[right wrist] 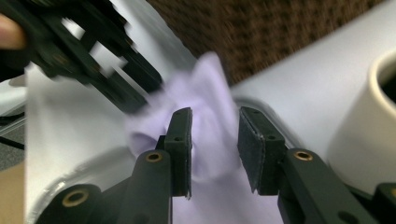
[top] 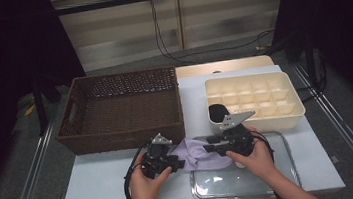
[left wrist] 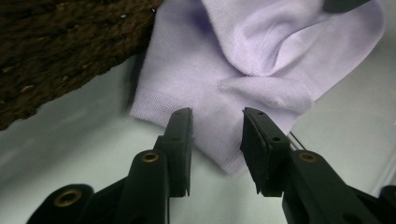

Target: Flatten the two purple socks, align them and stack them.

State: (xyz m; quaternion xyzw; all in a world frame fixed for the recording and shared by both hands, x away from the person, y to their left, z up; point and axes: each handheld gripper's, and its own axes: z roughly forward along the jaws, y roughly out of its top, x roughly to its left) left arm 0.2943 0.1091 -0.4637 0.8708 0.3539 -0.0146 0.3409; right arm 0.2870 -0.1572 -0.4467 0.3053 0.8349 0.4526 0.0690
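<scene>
A lavender sock (top: 201, 153) lies crumpled across the left rim of a shiny metal tray (top: 254, 183), just in front of the basket. My left gripper (top: 177, 162) points right at the sock's left end. In the left gripper view its jaws (left wrist: 217, 119) stand open over the sock's hem (left wrist: 205, 93), and the pads do not press it. My right gripper (top: 211, 149) points left at the sock's other side. In the right gripper view its jaws (right wrist: 215, 119) are apart, with sock fabric (right wrist: 210, 93) bunched in the gap, and the left gripper (right wrist: 93, 60) shows blurred beyond.
A brown wicker basket (top: 115, 111) stands at the back left, close behind the sock. A cream compartment box (top: 265, 97) sits at the back right with a black item (top: 217, 111) in its near-left cell. The white tabletop (top: 98, 184) lies bare at the front left.
</scene>
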